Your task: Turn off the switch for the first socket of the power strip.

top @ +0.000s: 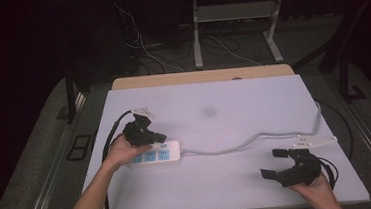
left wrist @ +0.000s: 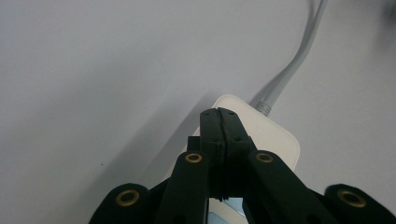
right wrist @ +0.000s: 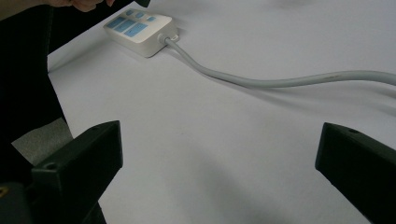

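A white power strip [top: 156, 153] with blue sockets lay flat at the left of the white table [top: 239, 180]. Its grey cable [top: 236, 143] ran right across the surface to the far right edge. The left gripper [top: 157, 136] sat just above the strip, its jaws pressed together with nothing between them. The right gripper [top: 273, 164] was well apart, near the front right corner, jaws spread wide and empty.

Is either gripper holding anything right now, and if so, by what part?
Nothing is held. The left gripper is shut, jaws pressed together above the power strip. The right gripper is open over bare table.
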`<state>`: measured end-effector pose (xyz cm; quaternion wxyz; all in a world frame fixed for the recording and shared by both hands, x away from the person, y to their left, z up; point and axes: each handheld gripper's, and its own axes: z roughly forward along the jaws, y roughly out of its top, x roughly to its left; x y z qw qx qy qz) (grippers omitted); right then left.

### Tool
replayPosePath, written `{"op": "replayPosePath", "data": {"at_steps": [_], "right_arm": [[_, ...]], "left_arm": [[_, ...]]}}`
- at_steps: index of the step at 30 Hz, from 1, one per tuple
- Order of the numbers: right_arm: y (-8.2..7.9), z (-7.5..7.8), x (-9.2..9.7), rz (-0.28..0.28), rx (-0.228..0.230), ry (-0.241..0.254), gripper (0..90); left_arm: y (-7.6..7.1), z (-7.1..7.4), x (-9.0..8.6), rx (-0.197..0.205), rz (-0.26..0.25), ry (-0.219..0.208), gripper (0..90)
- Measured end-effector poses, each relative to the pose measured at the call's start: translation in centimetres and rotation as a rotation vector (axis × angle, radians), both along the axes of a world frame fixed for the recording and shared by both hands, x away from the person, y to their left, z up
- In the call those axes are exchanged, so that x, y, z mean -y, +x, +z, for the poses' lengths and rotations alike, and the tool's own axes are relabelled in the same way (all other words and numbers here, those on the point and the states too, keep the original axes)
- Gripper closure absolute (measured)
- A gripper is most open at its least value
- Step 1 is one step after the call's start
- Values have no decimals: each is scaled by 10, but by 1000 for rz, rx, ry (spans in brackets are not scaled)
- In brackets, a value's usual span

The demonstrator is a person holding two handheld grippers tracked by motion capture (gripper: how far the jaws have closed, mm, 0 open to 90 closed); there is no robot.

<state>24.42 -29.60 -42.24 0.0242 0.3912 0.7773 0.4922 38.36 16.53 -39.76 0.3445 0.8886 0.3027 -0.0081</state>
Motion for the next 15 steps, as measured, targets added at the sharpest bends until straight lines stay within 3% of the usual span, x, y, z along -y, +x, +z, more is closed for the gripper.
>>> {"op": "replayPosePath", "data": {"at_steps": [15], "right_arm": [[0,0,0,1,1,-3,5]], "left_arm": [[1,-9,4,-20,-36,63,892]]}}
